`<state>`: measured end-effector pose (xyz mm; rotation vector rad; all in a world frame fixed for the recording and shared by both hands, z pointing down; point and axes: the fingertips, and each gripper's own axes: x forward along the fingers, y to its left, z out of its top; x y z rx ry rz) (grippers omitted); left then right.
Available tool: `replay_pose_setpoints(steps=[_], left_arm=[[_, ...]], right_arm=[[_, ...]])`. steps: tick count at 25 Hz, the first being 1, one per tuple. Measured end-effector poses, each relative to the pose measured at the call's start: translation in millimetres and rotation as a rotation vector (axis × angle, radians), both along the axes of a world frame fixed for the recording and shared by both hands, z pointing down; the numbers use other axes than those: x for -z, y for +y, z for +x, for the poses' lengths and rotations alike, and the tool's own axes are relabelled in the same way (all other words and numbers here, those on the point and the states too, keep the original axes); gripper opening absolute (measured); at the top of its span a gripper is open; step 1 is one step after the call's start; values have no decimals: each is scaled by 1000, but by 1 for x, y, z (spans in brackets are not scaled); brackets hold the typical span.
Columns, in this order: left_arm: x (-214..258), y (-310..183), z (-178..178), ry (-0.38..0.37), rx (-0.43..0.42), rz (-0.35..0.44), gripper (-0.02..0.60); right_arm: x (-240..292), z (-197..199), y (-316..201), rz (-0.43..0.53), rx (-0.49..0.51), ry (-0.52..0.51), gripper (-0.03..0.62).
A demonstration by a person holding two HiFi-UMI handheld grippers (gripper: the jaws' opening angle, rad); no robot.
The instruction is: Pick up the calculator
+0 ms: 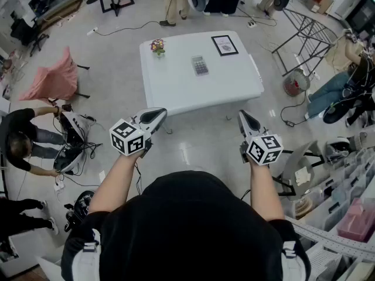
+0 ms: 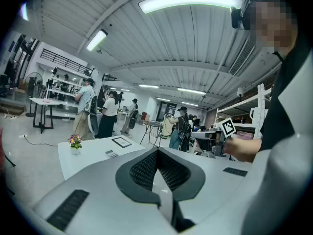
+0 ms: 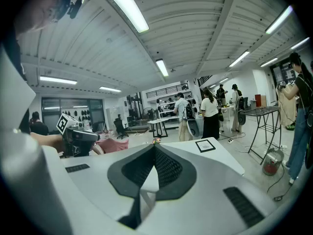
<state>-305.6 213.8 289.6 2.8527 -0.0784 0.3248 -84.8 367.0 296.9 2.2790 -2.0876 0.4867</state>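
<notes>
The grey calculator lies flat near the middle of the white table. In the left gripper view the calculator shows small, far ahead and left of the jaws. My left gripper hangs over the floor short of the table's near edge, its jaws together and empty. My right gripper is level with it, off the table's near right corner, also shut with nothing in it. The left gripper and the right gripper both point toward the table. The right gripper's jaws hide the calculator in its own view.
A small pot of flowers and a framed card stand at the table's far side. A pink-draped chair is at the left, a floor fan and a metal rack at the right. People crouch at the left; cables cross the floor.
</notes>
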Motion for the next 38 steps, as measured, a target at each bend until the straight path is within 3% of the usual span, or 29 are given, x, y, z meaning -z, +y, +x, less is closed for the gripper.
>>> replay_pose_setpoints(steps=[13,27,38], left_arm=[[2,19,45,-24,42,11,18],[-4,49,71,-20,62,-37,18],[-9,48,76,-42,46,-22,18]], right_arm=[[-9,57,-4,18,59,-8,9],[-21,69,-1,-12,93,16,9],[-22,77,7,-19,59,41,97]])
